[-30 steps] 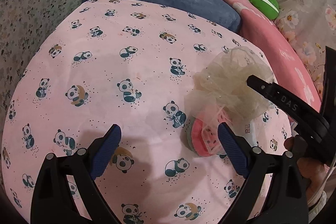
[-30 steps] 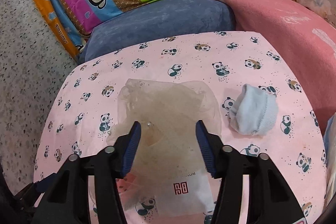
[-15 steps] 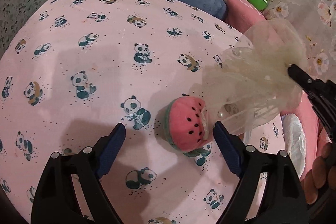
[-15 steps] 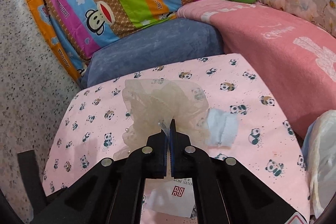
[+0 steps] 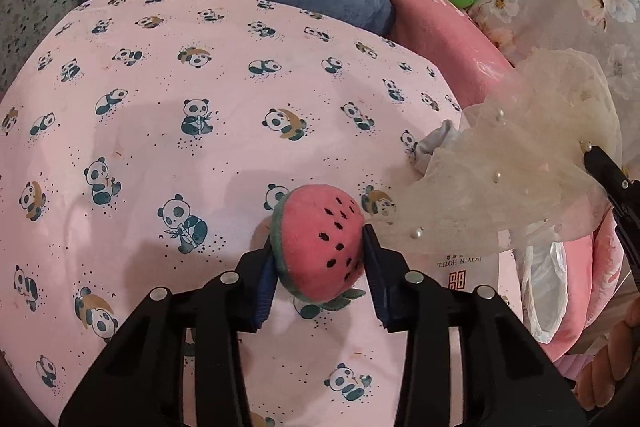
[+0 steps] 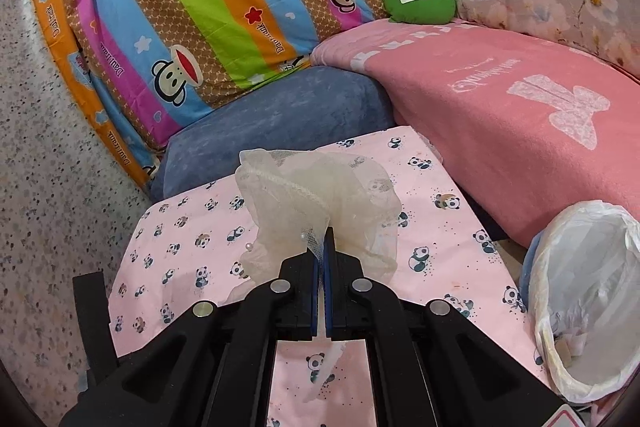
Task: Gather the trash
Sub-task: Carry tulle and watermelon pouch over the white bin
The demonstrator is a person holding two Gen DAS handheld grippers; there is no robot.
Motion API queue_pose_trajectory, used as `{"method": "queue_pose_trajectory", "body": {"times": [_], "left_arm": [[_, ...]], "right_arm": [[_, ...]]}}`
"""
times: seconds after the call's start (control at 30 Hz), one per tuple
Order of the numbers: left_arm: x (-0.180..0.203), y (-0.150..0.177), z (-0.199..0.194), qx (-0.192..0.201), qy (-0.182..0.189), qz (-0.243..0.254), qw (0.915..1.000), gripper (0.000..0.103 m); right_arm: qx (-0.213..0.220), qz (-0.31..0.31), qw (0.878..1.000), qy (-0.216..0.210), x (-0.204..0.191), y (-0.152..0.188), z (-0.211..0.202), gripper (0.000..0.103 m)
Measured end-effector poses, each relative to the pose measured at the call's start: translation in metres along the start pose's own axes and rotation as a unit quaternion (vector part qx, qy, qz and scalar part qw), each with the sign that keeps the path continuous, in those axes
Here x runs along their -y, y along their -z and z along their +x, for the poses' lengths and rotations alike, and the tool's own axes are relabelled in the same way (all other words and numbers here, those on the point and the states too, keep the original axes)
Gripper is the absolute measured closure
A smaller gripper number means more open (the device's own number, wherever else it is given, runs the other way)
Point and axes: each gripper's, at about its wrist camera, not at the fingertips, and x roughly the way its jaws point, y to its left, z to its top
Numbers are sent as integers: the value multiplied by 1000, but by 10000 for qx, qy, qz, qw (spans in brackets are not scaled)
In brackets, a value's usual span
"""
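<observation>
Both grippers loaded over the pink panda-print sheet (image 5: 168, 155).

Off to the right past the sheet edge: white plastic-lined round trash bin (image 6: 588, 299), mouth open and tilted toward the camera, with a few scraps at the bottom. Clamped tight in the right gripper (image 6: 320, 259): crumpled beige sheer mesh fabric with small pearl beads (image 6: 316, 203), pinched by one corner between pads pressed together, bulk fanning up and forward past the tips, lifted clear of the sheet. Squeezed in the left gripper (image 5: 318, 247): round pink watermelon plush with black seeds and green rind (image 5: 320, 243), sitting right between the blue pads, rind edge facing left, seeded face up and toward the camera, no real long axis. Just beside it, under the mesh: white hotel packet with red print (image 5: 464, 267), flat on the sheet.
</observation>
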Motion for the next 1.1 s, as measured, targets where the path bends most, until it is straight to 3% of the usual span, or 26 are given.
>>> {"method": "queue_pose_trajectory", "body": {"times": [0.53,0.83,1.1], "left_arm": [[85,15,-39,274,87,706,9971,65],[127,31,-38,179,172,1024,9944,66],[170,42,-28,41,315,1376,9900,66]], "right_arm": [[689,531,9959,266,72,-5,-94,101],[1046,942,9873,743,135,1,-138,101],[1075,1364,9795,1018,193,11,-155,101]]}}
